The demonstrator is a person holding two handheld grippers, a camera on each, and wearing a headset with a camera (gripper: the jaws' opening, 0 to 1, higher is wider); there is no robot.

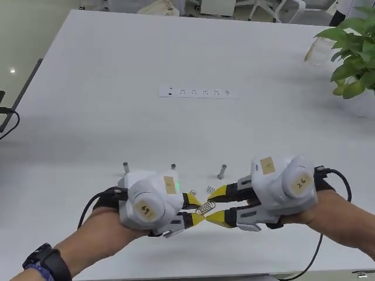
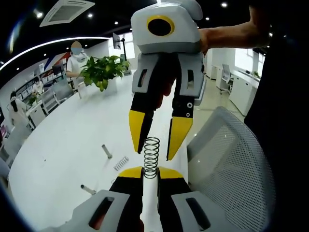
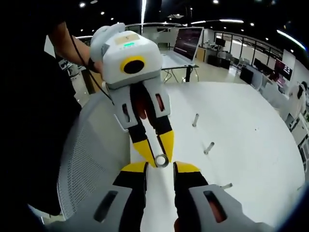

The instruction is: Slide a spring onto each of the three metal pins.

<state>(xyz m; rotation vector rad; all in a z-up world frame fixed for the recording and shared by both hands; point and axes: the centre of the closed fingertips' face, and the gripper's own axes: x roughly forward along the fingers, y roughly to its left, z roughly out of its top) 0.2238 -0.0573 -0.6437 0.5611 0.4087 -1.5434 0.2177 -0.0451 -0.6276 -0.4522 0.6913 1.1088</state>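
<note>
A small metal spring (image 1: 205, 208) (image 2: 151, 154) is held just above the table's near edge. My left gripper (image 1: 198, 209) (image 2: 150, 171) is shut on its near end. My right gripper (image 1: 214, 205) (image 3: 160, 168) faces it from the right, open, its yellow jaws on either side of the spring's far end (image 3: 161, 160). Three short metal pins (image 1: 125, 168) (image 1: 173, 169) (image 1: 222, 171) stand in a row on the white table just beyond the grippers, all bare. A second spring (image 1: 210, 189) (image 2: 121, 163) lies on the table near the right pin.
A white power strip (image 1: 198, 92) lies mid-table. A potted plant (image 1: 351, 52) stands at the far right. A grey mesh chair (image 2: 231, 159) sits below the table's near edge (image 1: 193, 275). People stand far off in the room.
</note>
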